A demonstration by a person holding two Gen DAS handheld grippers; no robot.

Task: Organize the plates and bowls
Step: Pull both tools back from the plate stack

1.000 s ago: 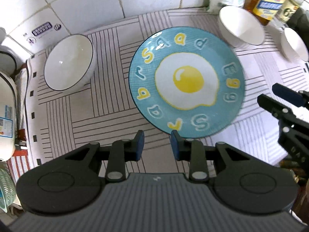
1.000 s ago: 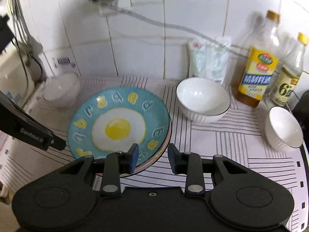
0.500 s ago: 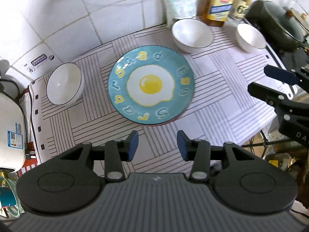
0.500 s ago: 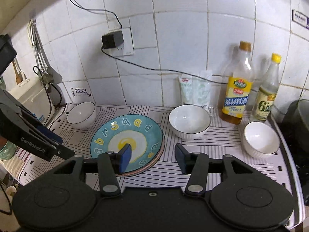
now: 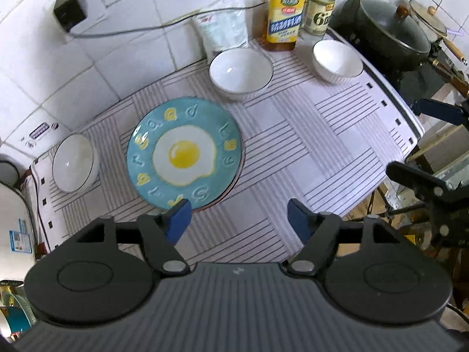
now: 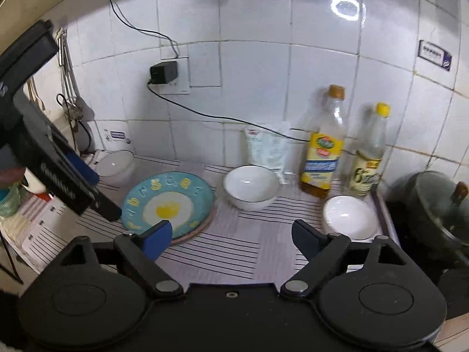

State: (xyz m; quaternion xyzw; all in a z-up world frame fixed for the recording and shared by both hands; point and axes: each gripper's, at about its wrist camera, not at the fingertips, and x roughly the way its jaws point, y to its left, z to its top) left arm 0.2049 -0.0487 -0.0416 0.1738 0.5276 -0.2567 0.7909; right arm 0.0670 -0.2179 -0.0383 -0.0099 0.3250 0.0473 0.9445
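Three white bowls remain loose around the egg-print plate (image 5: 184,153); my left tool (image 5: 239,217) and right tool (image 6: 230,236), jaws just spread, carry nothing, so I'd approach the ribbed bowl (image 6: 250,187) rim squarely

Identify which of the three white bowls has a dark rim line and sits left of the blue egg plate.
The smooth white bowl with the dark blue rim, by the wall sticker. The two ribbed white bowls sit near the bottles.

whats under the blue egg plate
A reddish-brown rim of another plate peeks out beneath the blue egg plate along its near right edge, both on the striped mat. The rest of that lower plate is covered, so its pattern cannot be seen.
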